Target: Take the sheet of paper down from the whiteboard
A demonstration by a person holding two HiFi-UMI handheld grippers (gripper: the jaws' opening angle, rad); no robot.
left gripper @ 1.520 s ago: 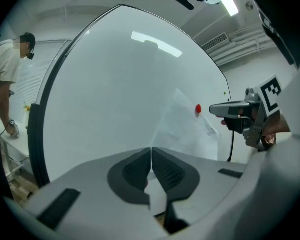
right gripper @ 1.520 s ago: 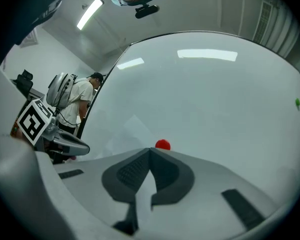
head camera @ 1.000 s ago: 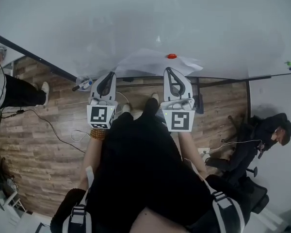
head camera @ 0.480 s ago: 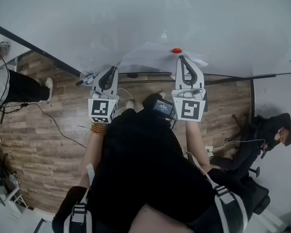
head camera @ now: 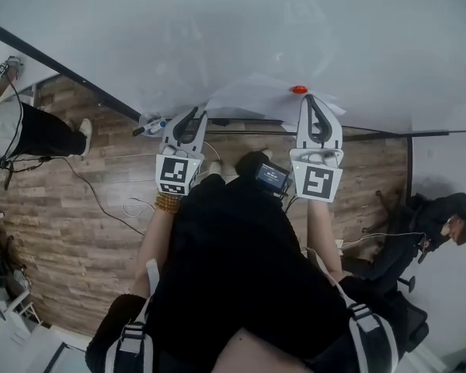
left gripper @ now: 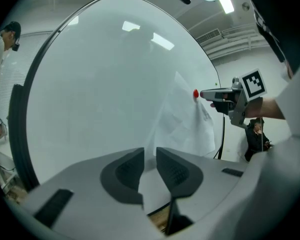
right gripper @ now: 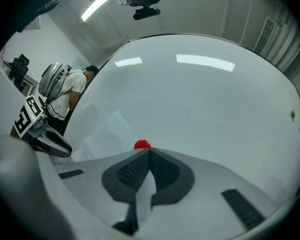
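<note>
- The sheet of paper (head camera: 256, 99) is up on the whiteboard (head camera: 217, 29), at 12 o'clock from the person. It is rumpled and pinned by a red magnet (head camera: 299, 89) near its 1 o'clock corner.
- The right gripper (right gripper: 149, 151) has its jaws closed tip to tip, with the tips just beside the magnet. White paper shows through the slot behind them.
- The left gripper (left gripper: 150, 156) sits at the sheet's 7 o'clock corner. Its jaws stand a narrow gap apart, and the paper's edge reaches into that gap unpinched.
</note>
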